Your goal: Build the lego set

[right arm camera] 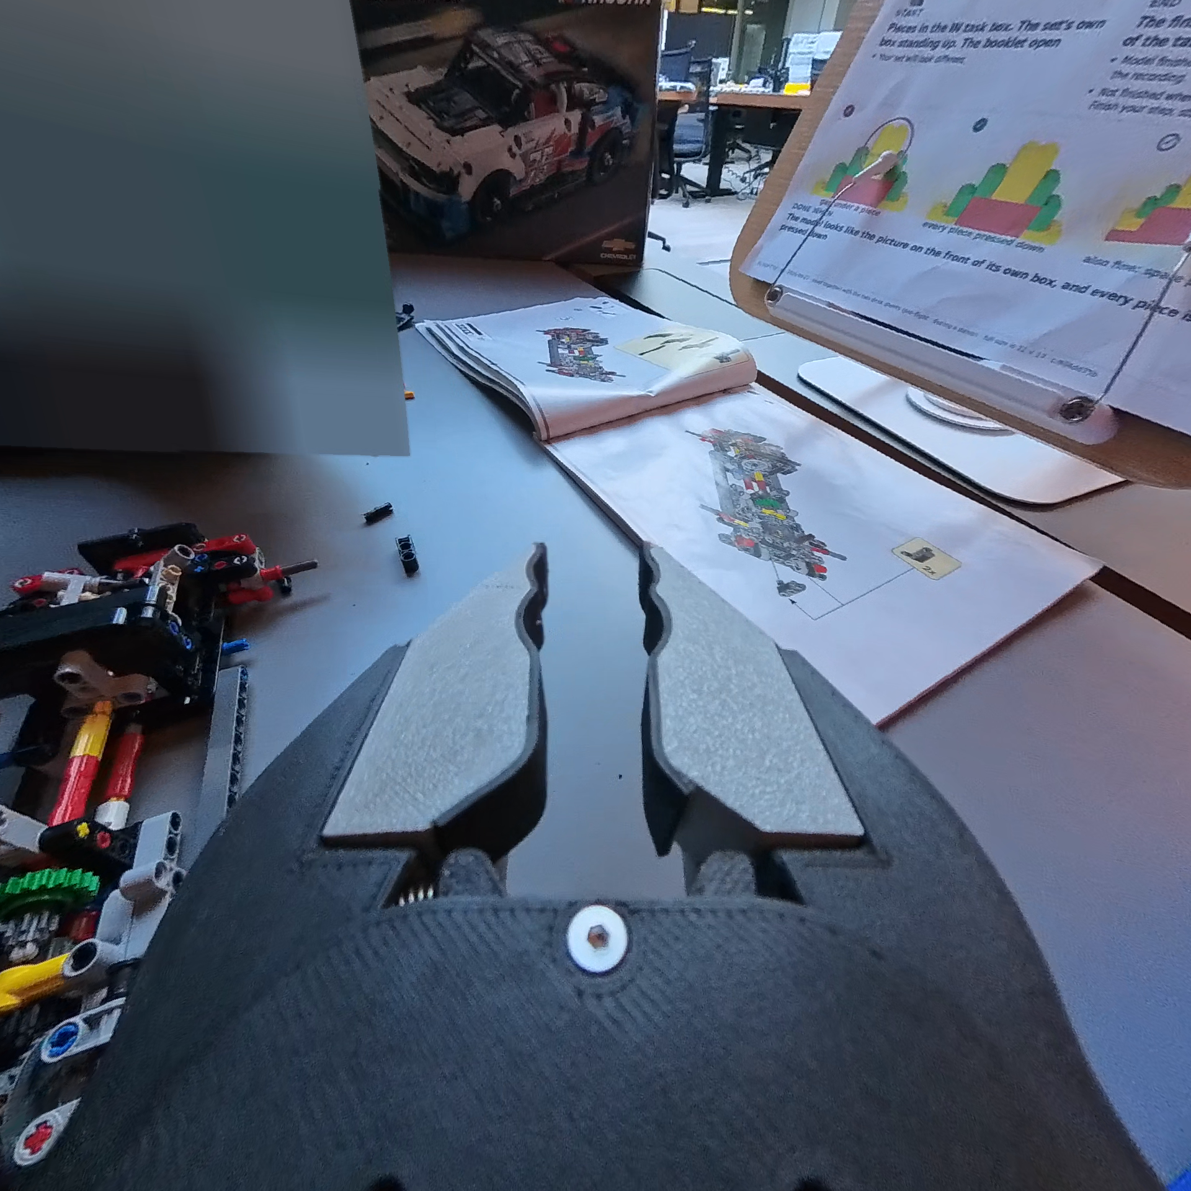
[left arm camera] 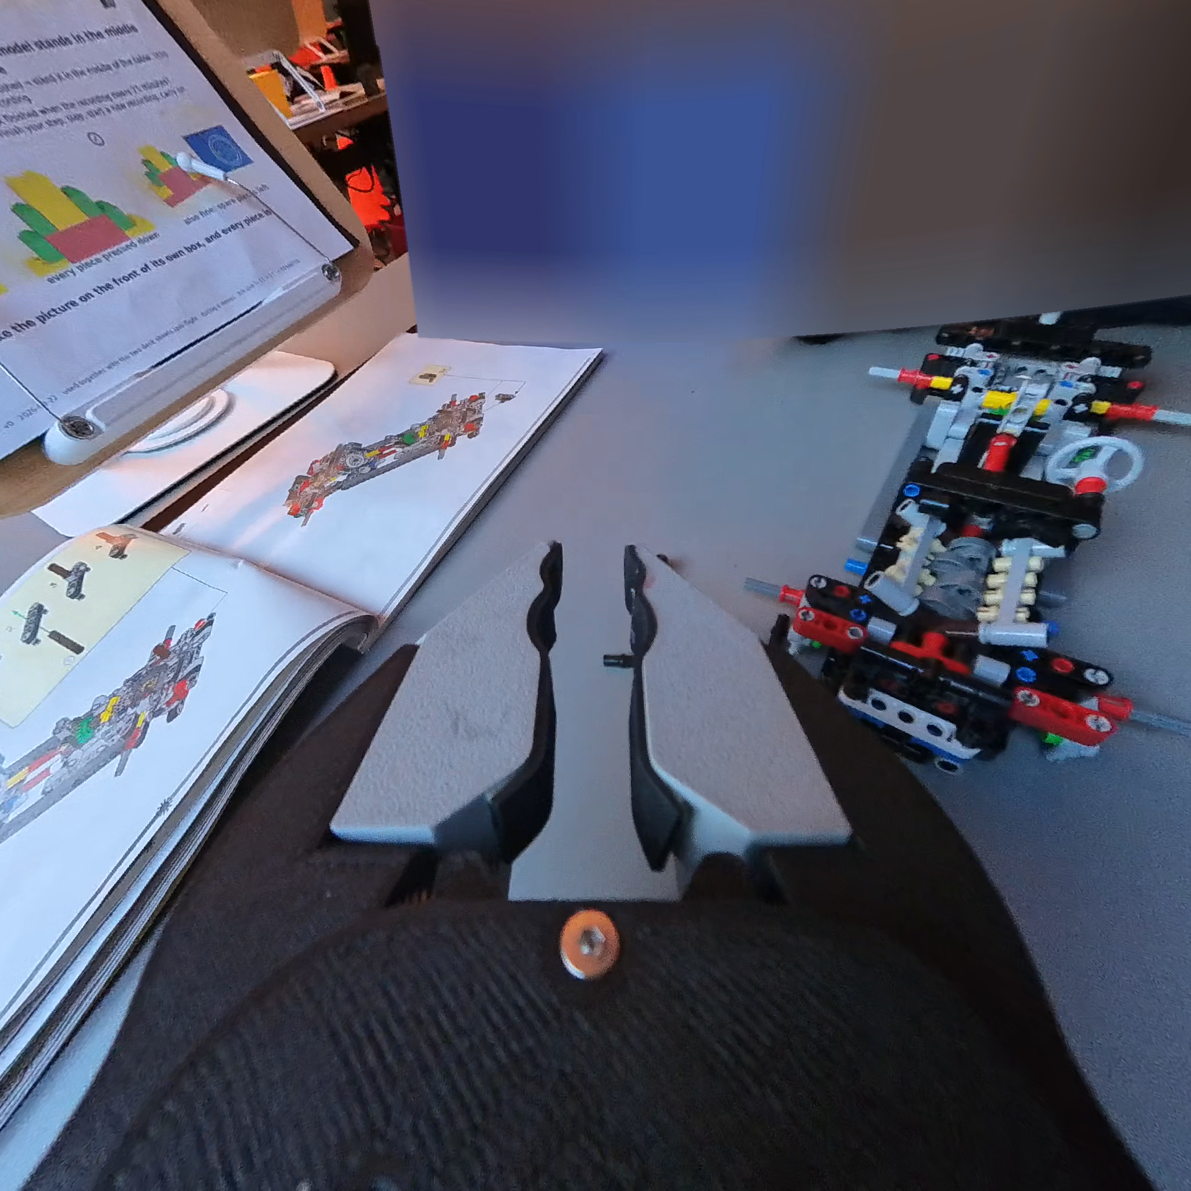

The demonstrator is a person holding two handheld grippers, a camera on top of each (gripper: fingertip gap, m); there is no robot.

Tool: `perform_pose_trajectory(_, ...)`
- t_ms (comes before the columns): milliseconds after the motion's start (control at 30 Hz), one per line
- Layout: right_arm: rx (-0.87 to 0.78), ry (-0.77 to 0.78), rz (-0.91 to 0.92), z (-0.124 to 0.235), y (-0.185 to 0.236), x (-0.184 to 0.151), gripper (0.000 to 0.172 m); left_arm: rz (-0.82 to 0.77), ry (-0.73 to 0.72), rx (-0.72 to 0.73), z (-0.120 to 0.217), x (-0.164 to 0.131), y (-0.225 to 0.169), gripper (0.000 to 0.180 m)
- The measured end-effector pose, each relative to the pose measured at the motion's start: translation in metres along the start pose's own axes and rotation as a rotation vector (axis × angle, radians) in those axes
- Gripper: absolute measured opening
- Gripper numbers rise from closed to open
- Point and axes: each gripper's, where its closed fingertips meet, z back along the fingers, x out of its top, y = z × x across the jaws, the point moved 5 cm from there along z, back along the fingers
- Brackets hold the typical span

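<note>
Left wrist view: the left gripper [left arm camera: 591, 561] hangs over the grey table [left arm camera: 683, 445], fingers slightly apart with nothing pinched; a small black pin [left arm camera: 617, 659] shows at one pad's inner edge, clinging or lying below, I cannot tell; the part-built car chassis [left arm camera: 967, 580] lies near, the open booklet [left arm camera: 399, 464] opposite; the right gripper [right arm camera: 593, 561] is likewise parted and bare, a loose black connector [right arm camera: 406, 554] nearby.

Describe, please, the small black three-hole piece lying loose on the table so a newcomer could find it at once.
Start at the open instruction booklet on the grey table and look left toward the half-built car chassis. In the bare gap between them lies a short black beam. Unlike the plain black pin just beyond it, it shows three round holes in a row.
</note>
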Motion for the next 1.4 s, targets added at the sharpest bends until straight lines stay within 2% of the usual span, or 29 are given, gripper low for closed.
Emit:
perform_pose_trajectory(200,0.006,0.032,-0.005,-0.003,0.0,-0.002,0.034,0.038,0.04,0.075,0.001,-0.006,0.009,0.013)
perform_pose_trajectory(233,0.003,0.039,0.0,-0.003,0.0,-0.003,0.027,0.043,0.059,0.091,0.0,-0.008,0.011,0.011)
perform_pose_trajectory(267,0.0,0.052,0.01,-0.003,0.001,-0.004,0.008,0.043,0.072,0.107,0.0,-0.009,0.013,0.009)
perform_pose_trajectory(300,0.002,0.076,0.023,-0.003,0.003,-0.007,0.0,0.034,0.077,0.122,0.0,-0.009,0.014,0.0)
perform_pose_trajectory(400,-0.049,0.144,0.049,-0.004,0.002,-0.013,0.0,-0.019,0.057,0.125,0.002,-0.005,0.01,0.0)
perform_pose_trajectory(500,-0.102,0.13,0.039,-0.003,-0.002,-0.012,0.0,-0.046,0.055,0.153,0.002,-0.003,0.008,0.0)
perform_pose_trajectory(567,-0.141,0.113,0.015,-0.001,-0.007,-0.01,0.01,-0.044,0.056,0.168,0.002,-0.005,0.008,0.0)
perform_pose_trajectory(633,-0.154,0.096,-0.009,0.002,-0.008,-0.009,0.0,-0.027,0.064,0.179,0.002,-0.007,0.01,0.009)
perform_pose_trajectory(700,-0.156,0.085,-0.043,0.003,-0.009,-0.009,0.0,-0.005,0.074,0.198,0.003,-0.01,0.015,0.015)
perform_pose_trajectory(800,-0.184,0.037,-0.051,0.006,-0.009,-0.005,0.0,0.018,0.064,0.237,0.009,-0.011,0.023,0.012)
perform_pose_trajectory(867,-0.194,0.027,-0.043,0.008,-0.008,-0.004,0.0,0.023,0.057,0.238,0.013,-0.012,0.026,0.0)
perform_pose_trajectory(1400,-0.157,0.054,-0.093,0.002,-0.015,-0.006,0.004,0.01,0.075,0.219,0.009,-0.013,0.024,0.0)
